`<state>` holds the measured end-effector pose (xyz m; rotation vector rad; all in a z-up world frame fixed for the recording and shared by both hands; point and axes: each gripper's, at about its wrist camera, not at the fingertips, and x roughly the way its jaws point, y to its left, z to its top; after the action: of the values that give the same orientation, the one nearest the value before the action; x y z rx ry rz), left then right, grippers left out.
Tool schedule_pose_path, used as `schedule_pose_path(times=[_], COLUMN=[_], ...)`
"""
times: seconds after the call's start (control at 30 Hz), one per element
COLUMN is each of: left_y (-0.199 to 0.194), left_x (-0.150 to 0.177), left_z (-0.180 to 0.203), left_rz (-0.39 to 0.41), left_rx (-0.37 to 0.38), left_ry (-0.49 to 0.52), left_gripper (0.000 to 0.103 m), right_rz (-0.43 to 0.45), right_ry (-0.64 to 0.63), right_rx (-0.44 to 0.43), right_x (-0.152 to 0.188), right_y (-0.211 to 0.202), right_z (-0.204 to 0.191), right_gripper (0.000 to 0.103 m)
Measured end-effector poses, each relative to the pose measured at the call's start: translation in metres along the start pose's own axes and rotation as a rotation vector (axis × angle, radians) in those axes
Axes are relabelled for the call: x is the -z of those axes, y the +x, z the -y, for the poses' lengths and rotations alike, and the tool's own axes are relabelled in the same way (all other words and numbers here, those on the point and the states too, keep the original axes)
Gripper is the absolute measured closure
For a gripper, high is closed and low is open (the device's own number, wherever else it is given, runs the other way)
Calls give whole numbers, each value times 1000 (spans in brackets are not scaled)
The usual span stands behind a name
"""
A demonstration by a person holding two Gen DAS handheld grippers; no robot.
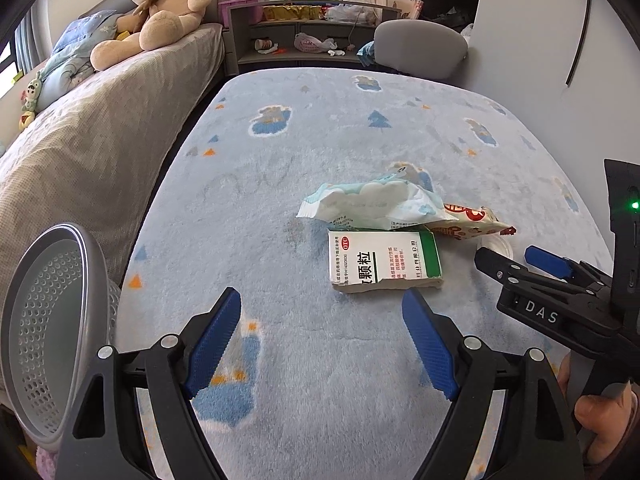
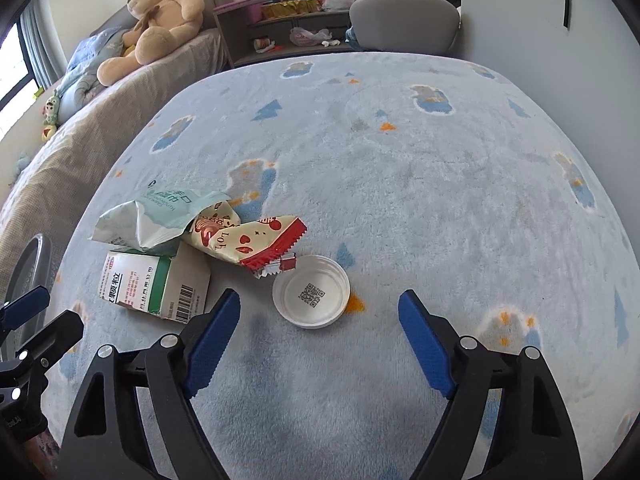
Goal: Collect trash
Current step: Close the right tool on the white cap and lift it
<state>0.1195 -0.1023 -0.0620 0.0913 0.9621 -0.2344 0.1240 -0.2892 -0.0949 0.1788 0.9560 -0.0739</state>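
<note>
Home bedroom, bed, teddy bear, rug

The medicine box bears "颗粒" and "OTC", the gripper body at its 3 o'clock reads "DAS", and the white lid carries a QR code.

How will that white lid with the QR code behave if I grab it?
The white lid looks thin and shallow, so probably light and stiff. Its low rim gives the tongs little to bite; it may slide on the plush rug or flip.
</note>
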Motion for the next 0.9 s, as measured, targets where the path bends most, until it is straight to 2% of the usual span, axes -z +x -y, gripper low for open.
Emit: schedule_pose_path(times=[0.1,0.2,0.27,0.33,0.9], left_y=[1,3,4,6,27], left_x=[0,-1,-1,-1,-9], left_z=[1,4,6,9,32], left_rz=[-3,-6,-8,-10,-43], left_rx=[3,11,16,22,91], left_ry=[0,2,4,5,22], left_gripper=[24,24,24,24,24], right_rz=[-9,-4,0,1,26], right_ry=[-7,-17,-17,-11,115], right_rx=[15,33,30,21,-35], right_x=[0,1,1,1,12], right_y=[5,5,4,3,-18], right_z=[-2,-3,-2,0,30], right_gripper=[32,45,57,64,64])
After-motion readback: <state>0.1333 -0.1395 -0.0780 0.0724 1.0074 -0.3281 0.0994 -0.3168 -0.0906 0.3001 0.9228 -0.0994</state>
